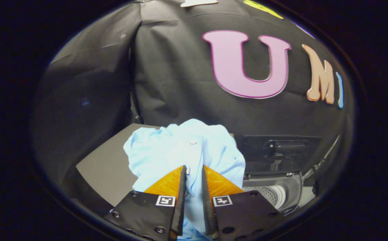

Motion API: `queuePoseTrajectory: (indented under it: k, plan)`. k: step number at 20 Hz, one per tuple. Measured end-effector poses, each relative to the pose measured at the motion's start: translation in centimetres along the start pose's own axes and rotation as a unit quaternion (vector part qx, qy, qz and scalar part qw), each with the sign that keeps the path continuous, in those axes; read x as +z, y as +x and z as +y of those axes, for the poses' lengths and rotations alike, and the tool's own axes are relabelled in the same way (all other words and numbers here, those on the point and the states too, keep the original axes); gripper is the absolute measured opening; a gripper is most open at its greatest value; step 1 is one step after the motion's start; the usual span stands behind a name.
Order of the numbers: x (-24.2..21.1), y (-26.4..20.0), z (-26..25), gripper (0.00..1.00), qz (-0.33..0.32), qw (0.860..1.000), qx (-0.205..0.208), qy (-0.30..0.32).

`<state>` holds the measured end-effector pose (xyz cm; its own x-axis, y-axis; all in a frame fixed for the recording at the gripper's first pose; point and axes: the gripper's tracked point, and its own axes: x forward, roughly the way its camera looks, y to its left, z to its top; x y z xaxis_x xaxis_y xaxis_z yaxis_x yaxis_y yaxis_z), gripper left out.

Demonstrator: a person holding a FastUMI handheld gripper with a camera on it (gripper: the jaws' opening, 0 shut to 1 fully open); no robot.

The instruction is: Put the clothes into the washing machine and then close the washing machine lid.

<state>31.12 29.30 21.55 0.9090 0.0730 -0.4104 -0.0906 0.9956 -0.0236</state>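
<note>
- The lower part of the light blue shirt (184, 150) drops out of sight between and below the gripper (193, 174), so how far it hangs cannot be told.
- The washing machine (274, 194) is partly cut off: only its open mouth, a slice of the perforated drum (268, 193) and the raised lid (277, 152) standing behind it can be made out (the lid's inner details are dark and hard to read).
- A grey table top (108, 164) lies to the left of the shirt; the bunched cloth covers its far right part and hides where it meets the machine.
- The booth's black cloth wall (167, 73) rises behind everything, with a fold or seam running down it to the left of the shirt.
- The shirt's buttoned placket runs down into the gap between the fingers (172, 182), and two small buttons show on it.
- The jaws stand close together, pinching a fold of the shirt, which is bunched up just ahead of them and to the left of the machine's opening.
- The gripper points forward toward the wall, held level with the shirt and above the table's near edge.
</note>
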Motion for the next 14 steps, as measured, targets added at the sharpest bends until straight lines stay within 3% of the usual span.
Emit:
queuePoseTrajectory:
  k: [8,14]
  plan:
    - [2.4,-3.1,-16.3,0.26,-0.049,0.987,-0.155,0.02]
    - [-0.5,-3.2,-18.8,0.22,-0.025,0.986,-0.152,0.058]
